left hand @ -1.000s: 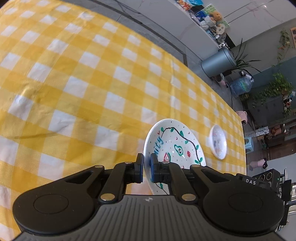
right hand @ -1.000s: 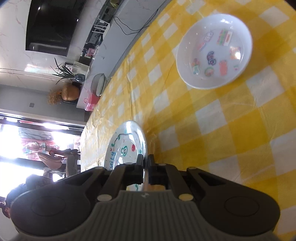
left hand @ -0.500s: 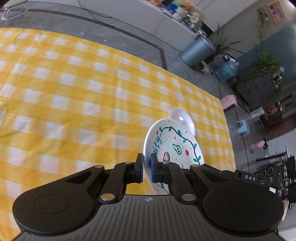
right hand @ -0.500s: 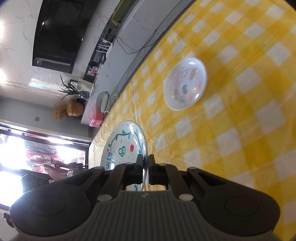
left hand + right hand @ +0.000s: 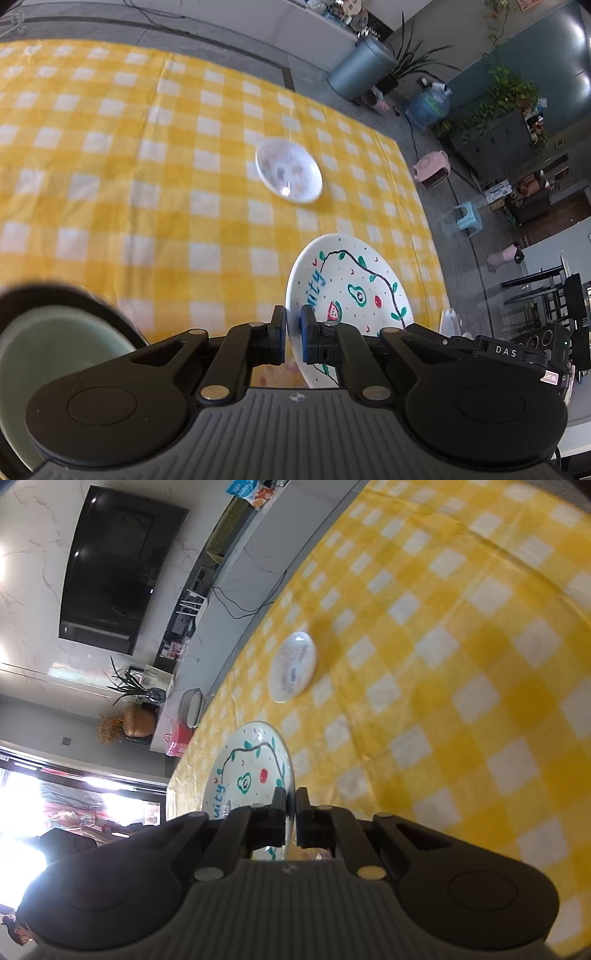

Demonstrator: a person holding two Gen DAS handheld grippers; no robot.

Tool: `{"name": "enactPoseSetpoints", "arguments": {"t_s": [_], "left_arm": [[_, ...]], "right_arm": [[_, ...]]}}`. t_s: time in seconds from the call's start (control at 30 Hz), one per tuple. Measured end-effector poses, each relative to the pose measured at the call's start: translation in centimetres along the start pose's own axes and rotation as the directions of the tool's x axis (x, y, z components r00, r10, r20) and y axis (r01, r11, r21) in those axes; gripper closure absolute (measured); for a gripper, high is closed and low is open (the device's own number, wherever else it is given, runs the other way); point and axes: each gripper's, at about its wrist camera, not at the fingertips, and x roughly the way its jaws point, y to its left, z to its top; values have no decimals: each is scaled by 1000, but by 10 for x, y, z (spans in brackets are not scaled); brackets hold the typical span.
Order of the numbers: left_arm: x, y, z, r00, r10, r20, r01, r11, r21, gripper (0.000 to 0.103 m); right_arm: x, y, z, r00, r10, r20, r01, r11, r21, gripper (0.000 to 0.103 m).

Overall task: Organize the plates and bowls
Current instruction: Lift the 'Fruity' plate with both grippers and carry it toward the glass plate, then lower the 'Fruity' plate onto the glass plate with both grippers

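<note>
— Between the two grippers, clear of the tabletop (image 5: 110, 192): round white ceramic plate (image 5: 354, 291) painted with a green vine, an avocado, a watermelon slice and a red spot. Pinched at its left rim by the left hand-held gripper (image 5: 293, 334), narrow, blue pads tight on the edge.

— And at the opposite rim by the right hand-held gripper (image 5: 291, 812), likewise nearly closed on the rim. Plate face tilted, seen from both sides of the grip.

— Next target?

— Probably the small white bowl with coloured stickers (image 5: 288, 176), resting on the yellow-and-white checked cloth, farther out than the plate and a little to its left, well apart from it. Blurred, so stickers unreadable.

— Alternatively the pale green round dish with a dark rim (image 5: 55, 369), near left, low beside the left one. Closer to that hand, by the look of it.

— Any writing?

— Blue letters "uity" on the plate, start of the word hidden behind the jaws. "DAS" in white on black equipment (image 5: 506, 351) at the near right.
</note>
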Motion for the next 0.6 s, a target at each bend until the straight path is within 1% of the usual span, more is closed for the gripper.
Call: {"name": "enactPoseSetpoints", "arguments": {"t_s": [0.13, 0.3, 0.47, 0.6], "left_arm": [[1, -11, -22, 1000, 7, 15, -7, 1000, -1, 95], [9, -18, -45, 998, 39, 40, -39, 999, -5, 95], [15, -9, -63, 996, 63, 58, -60, 997, -56, 94], [15, -9, -77, 991, 107, 80, -102, 993, -60, 94]], "right_arm": [[-17, -18, -14, 1000, -10, -9, 10, 1000, 21, 101], [-26, -33, -25, 999, -40, -24, 41, 999, 18, 100], [-23, -37, -32, 997, -67, -31, 67, 998, -9, 100], [-16, -36, -36, 994, -99, -55, 97, 995, -40, 100]]}}
